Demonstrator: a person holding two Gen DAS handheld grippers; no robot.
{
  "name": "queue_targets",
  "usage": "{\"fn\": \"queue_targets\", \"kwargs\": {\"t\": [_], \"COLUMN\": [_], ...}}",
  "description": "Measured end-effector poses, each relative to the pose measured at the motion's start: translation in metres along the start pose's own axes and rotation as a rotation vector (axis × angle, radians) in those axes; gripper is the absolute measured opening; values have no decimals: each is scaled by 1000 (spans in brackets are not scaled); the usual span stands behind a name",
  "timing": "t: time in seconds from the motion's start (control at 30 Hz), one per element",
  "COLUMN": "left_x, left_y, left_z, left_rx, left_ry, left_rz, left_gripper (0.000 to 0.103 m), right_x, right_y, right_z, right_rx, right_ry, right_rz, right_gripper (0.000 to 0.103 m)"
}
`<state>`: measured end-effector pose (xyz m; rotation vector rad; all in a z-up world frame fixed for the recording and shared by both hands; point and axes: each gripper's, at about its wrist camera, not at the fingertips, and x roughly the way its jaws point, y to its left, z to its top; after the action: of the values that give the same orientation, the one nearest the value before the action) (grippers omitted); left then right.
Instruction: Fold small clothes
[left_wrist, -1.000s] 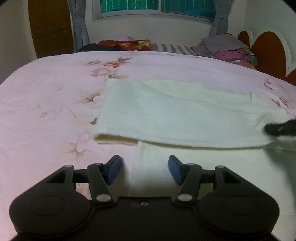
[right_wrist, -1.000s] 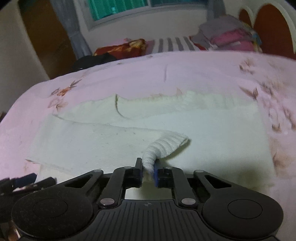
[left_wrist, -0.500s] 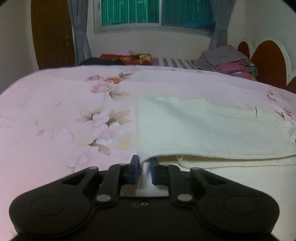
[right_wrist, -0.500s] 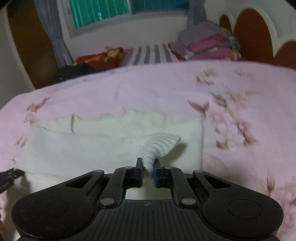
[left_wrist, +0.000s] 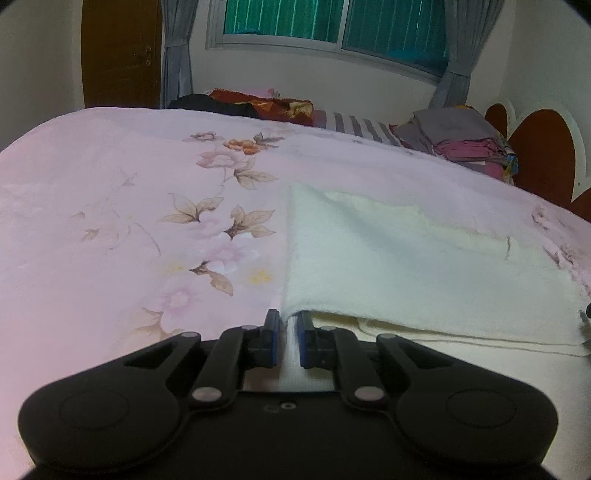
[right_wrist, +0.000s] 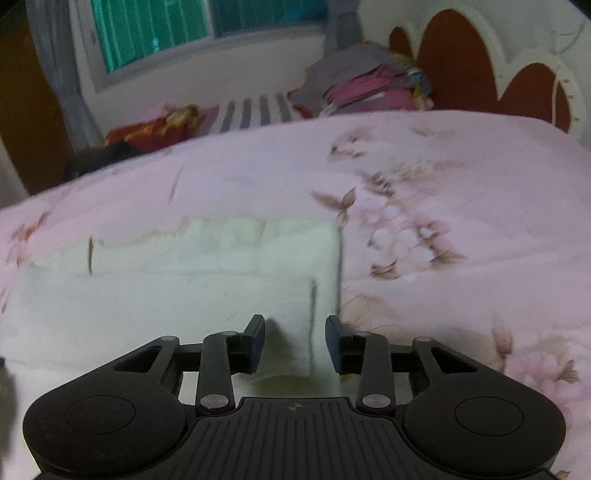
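Note:
A cream knitted garment (left_wrist: 406, 266) lies folded in layers on the pink floral bedspread (left_wrist: 129, 221). My left gripper (left_wrist: 287, 328) is shut on the garment's near left corner, with a strip of cream fabric pinched between its blue pads. In the right wrist view the same garment (right_wrist: 166, 295) lies flat, its right edge near the middle of the picture. My right gripper (right_wrist: 295, 332) hovers over the near right corner with its jaws opening. Fabric lies under the gap, and the pads do not press on it.
A pile of folded clothes (left_wrist: 465, 144) sits at the far right by the red headboard (left_wrist: 532, 162). Dark and red cloth (left_wrist: 255, 103) and a striped piece (left_wrist: 354, 125) lie at the bed's far edge under the window (left_wrist: 332, 22). A brown door (left_wrist: 118, 51) stands far left.
My left gripper closed on the garment's left corner. My right gripper carried a pinched fold to the right, then let it go; the fold now lies flat.

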<state>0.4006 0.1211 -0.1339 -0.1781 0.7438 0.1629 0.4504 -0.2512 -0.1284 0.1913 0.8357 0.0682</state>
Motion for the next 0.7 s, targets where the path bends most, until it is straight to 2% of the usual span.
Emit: {"fn": "queue_targets", "kwargs": {"t": [0.13,0.2,0.43,0.53,0.63,0.7], "left_x": [-22,-27,6,29,46,46], "left_y": [-5,-13,-57,-63,-49,-37], "left_z": [5,10,32,32,25,18], "left_rx": [29,44,87,97,76,74], "left_ry": [-40,-54,-26,2,37,25], "left_rz": [-39,-67,-134,-111,-55,-27], "left_gripper": [9,10,14,17,16,17], "right_x": [-13,-12,7,12,18,21], "right_y": [2,7,33,45,53,50], "right_z": [6,8,6,6,6,5], "right_rx": [-7,-18,-19,-35,-60,-56], "right_ry": [-61,-63,-23,-19,-10,-3], "right_rz": [-8,2,58,80,89,84], "right_gripper": [36,36,36,36,36,36]}}
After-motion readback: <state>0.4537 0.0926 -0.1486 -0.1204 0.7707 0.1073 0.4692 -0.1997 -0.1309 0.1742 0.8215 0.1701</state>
